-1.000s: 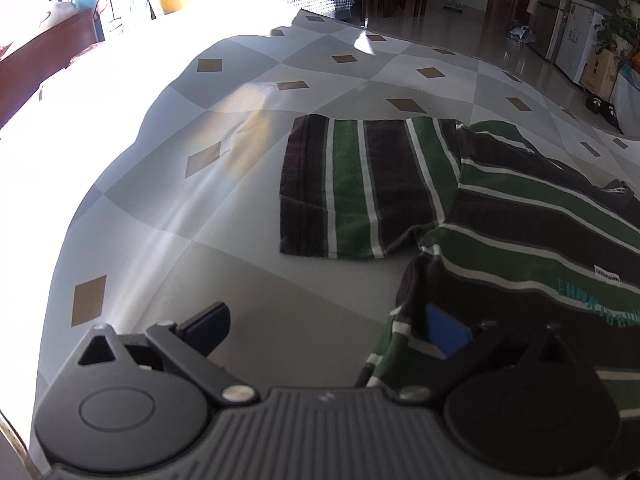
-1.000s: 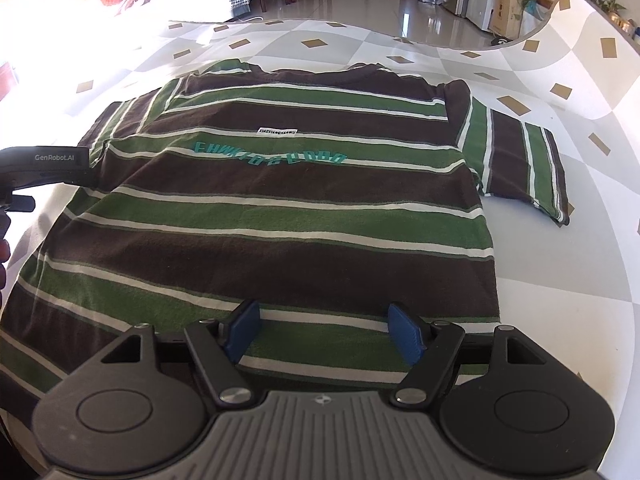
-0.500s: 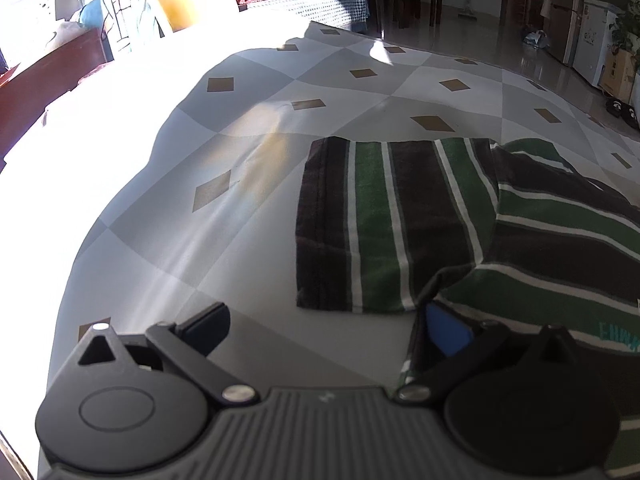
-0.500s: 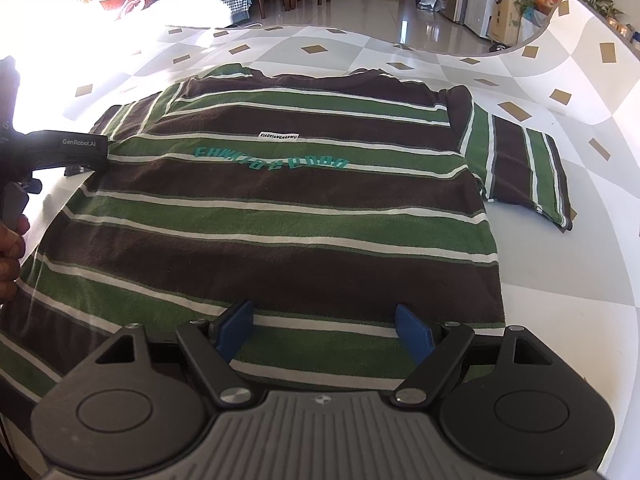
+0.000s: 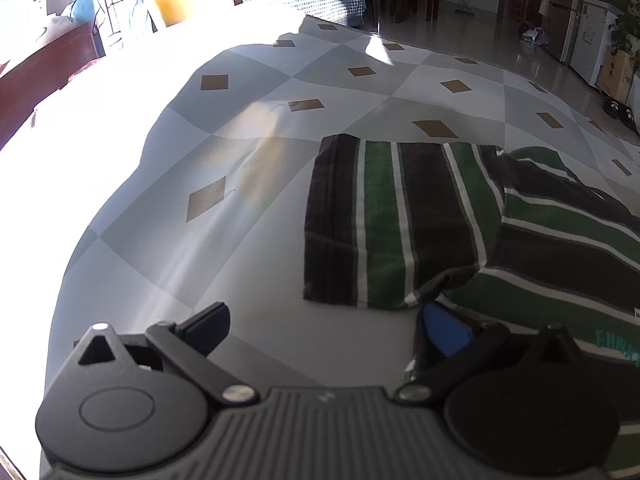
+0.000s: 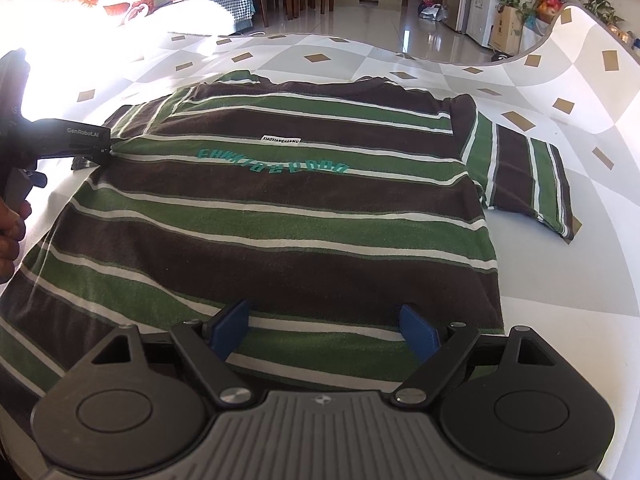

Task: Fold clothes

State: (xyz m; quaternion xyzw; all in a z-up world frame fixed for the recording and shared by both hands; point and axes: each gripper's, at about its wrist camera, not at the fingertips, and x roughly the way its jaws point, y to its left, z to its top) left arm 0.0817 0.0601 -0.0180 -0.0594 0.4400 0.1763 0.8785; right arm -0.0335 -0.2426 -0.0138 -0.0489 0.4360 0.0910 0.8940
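Left wrist view: the left gripper has its two fingers spread wide, with nothing held between them. One blue pad sits right at the edge of the striped shirt, near the armpit, and the other dark pad is over the bare checkered cloth. A shirt sleeve lies flat on the cloth, sticking out to the side.

Right wrist view: the right gripper has just been opening its jaws and they stand wide over the bottom hem of the shirt, with nothing pinched. The green and brown shirt lies spread out flat, with blue-green letters across it. A person's hand holds the other gripper at the far left side of the shirt
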